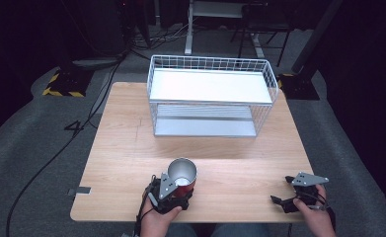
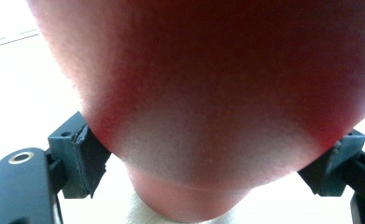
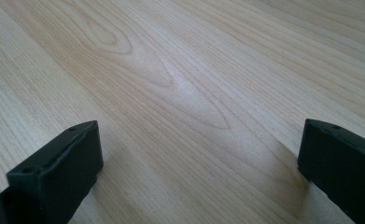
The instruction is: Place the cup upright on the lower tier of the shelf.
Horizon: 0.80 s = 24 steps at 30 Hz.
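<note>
Clamped on the red metal cup with the silvery inside (image 1: 182, 174), the left gripper (image 1: 173, 193) sits at six o'clock on the pale wooden table (image 1: 126, 148), its pads pressing the cup's sides, while the right gripper (image 1: 291, 195) rests at four o'clock with jaws apart and nothing between them. The grasp looks done and the carry remains, perhaps to the white wire two-tier rack (image 1: 211, 94) at twelve o'clock; no readable writing shows anywhere
</note>
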### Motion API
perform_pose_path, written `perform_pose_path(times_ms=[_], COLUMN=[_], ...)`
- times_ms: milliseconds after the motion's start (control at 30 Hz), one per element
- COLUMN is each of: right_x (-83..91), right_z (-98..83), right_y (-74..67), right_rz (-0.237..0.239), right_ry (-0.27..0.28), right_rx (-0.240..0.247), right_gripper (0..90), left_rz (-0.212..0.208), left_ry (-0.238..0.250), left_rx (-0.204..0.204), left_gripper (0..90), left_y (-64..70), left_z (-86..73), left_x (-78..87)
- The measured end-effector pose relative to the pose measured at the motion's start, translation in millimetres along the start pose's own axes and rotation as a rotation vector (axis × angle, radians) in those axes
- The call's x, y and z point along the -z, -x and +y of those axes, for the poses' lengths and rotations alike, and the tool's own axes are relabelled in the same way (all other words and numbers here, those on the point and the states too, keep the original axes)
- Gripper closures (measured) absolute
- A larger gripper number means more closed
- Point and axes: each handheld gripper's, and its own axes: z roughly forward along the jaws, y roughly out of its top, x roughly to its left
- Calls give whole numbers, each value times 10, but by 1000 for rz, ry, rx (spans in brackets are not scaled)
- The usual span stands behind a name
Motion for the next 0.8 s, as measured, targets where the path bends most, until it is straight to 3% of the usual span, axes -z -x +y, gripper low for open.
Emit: perform_pose_path(times_ms=[367, 567, 800], right_x=[0, 0, -5], right_z=[0, 0, 4], right_y=[0, 0, 3], right_rz=[0, 0, 0], right_ry=[0, 0, 1], right_rx=[0, 0, 0], right_gripper=[0, 0, 0], left_rz=[-25, -39, -38], left_ry=[-19, -8, -3], left_rx=[-19, -4, -16], left_gripper=[167, 167, 166], left_y=[23, 15, -28], left_z=[45, 152, 268], left_x=[27, 65, 84])
